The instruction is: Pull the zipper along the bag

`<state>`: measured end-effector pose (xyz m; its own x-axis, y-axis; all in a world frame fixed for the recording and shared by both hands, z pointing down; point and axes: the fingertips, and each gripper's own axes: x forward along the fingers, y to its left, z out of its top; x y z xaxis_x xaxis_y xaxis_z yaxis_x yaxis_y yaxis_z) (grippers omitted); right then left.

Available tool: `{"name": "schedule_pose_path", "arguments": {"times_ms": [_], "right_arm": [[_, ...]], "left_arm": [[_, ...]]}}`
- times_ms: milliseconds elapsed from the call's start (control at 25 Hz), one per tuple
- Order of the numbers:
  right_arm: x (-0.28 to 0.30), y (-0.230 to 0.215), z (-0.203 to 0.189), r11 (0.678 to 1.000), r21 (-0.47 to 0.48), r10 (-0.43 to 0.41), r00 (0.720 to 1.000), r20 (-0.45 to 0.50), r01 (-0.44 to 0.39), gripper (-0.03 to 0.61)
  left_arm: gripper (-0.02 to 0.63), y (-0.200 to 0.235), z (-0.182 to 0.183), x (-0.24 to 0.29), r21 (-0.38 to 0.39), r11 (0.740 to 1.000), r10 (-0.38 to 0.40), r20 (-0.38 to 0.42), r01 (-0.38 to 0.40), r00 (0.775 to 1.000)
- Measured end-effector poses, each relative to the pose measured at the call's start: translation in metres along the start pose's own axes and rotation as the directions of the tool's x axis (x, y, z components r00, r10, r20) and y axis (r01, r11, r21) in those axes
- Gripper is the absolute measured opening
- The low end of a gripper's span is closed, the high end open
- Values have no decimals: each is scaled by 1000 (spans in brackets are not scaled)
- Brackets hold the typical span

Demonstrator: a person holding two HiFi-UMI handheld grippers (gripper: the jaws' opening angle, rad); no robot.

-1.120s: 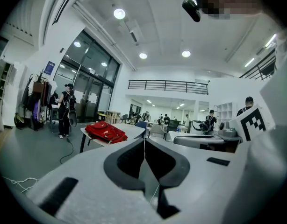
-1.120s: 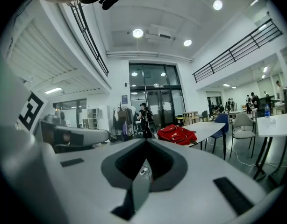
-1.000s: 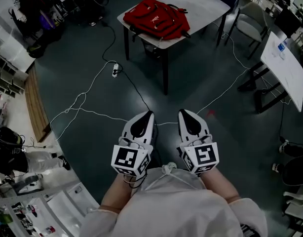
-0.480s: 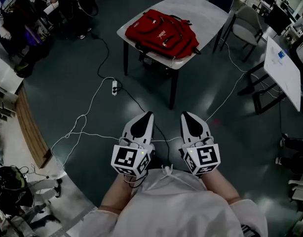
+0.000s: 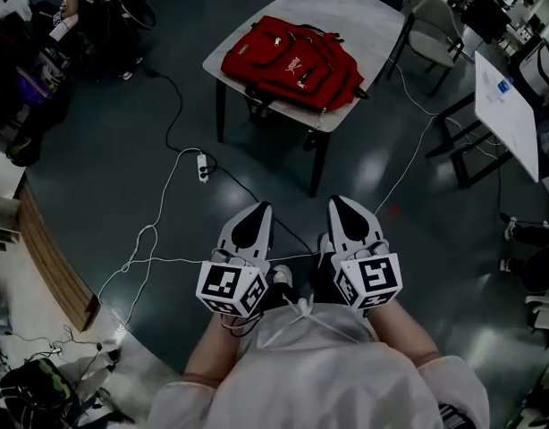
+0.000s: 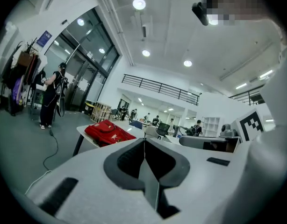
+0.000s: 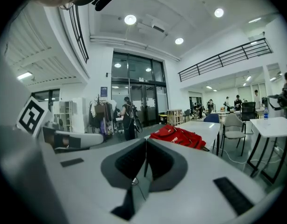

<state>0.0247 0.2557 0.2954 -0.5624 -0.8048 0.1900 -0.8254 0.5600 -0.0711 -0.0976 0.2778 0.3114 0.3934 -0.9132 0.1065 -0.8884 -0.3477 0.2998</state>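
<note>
Head view looks down on a dark, shiny floor (image 5: pixel 114 132) with wide free room between the person and the white rectangular table (image 5: pixel 355 7) at the far side. Thin white cables (image 5: pixel 149 232) and a white power strip (image 5: pixel 202 166) lie on the floor to the left, and one cable passes on the floor below the grippers. A grey chair (image 5: pixel 433 36) stands at the far right of the table, and a second white table (image 5: pixel 502 105) is at the right edge, cut off by the frame.

The red fabric backpack (image 5: pixel 292 61) lies flat on the near part of the first table, reaching its near edge. The left gripper (image 5: pixel 259 211) and the right gripper (image 5: pixel 340 206) are side by side close to the person's body. Both point toward the bag and are well apart from it. In each gripper view the jaws are pressed together with nothing between them.

The zipper of the bag is too small to make out. The person's hands are covered by the marker cubes.
</note>
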Motion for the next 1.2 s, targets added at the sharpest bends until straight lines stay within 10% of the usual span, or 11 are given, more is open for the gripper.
{"name": "schedule_pose_path", "arguments": {"times_ms": [520,1200], "right_arm": [[101,-44,-2,999,30,29,999,-23,-29,26],[299,-251,-22,992,124,-2,977,-214,30,26]], "left_arm": [[20,58,4,88,0,1000,28,-46,-28,999],[20,112,13,368,29,998,-45,-177,50,983]]}}
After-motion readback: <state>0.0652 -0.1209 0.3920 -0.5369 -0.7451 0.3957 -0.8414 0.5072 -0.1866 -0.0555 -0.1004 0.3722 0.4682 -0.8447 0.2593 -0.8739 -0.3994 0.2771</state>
